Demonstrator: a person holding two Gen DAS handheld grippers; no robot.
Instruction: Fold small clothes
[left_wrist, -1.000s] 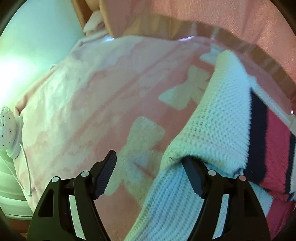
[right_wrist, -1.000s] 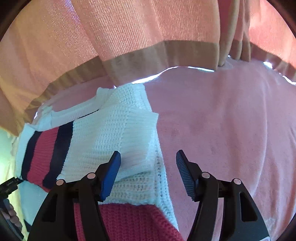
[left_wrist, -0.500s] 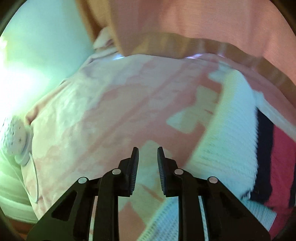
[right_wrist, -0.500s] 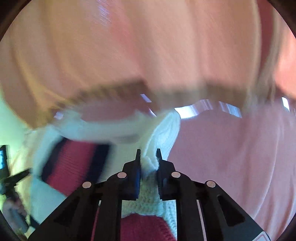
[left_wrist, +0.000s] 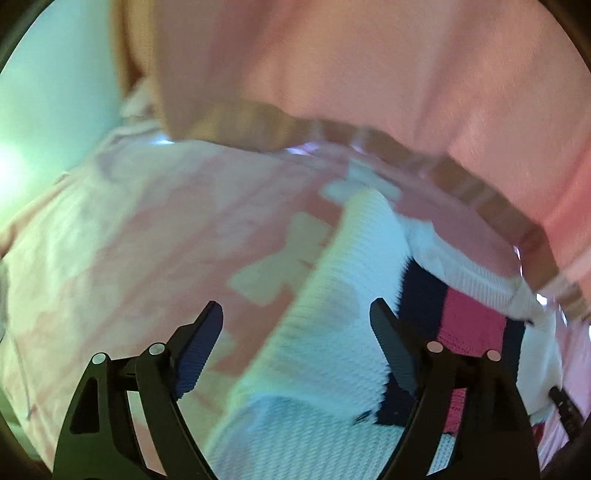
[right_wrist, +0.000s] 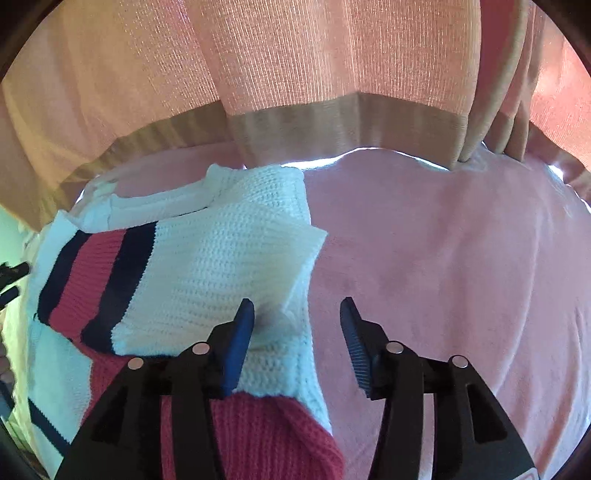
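A small knitted sweater (right_wrist: 207, 266), white with red and navy stripes, lies partly folded on a pink blanket (right_wrist: 443, 277). Its white sleeve (left_wrist: 332, 314) is laid over the body. My left gripper (left_wrist: 295, 325) hovers over that sleeve, its jaws opening and its pads clear of the knit. In the right wrist view my right gripper (right_wrist: 297, 317) hangs over the sweater's right edge, jaws opening, with a fold of white knit beneath the gap but not pinched. The tip of the other gripper (right_wrist: 11, 275) shows at the far left.
A pink curtain with a tan hem (right_wrist: 332, 110) hangs along the far side of the bed. The blanket on the left carries pale bow shapes (left_wrist: 277, 266). A bright pale wall (left_wrist: 55, 92) lies at the upper left. Bare pink blanket stretches to the right of the sweater.
Both grippers closed half a second ago, the right one pinching the white knit, and now stand apart again. The sleeve lies flatter over the sweater's body. The left view has risen slightly.
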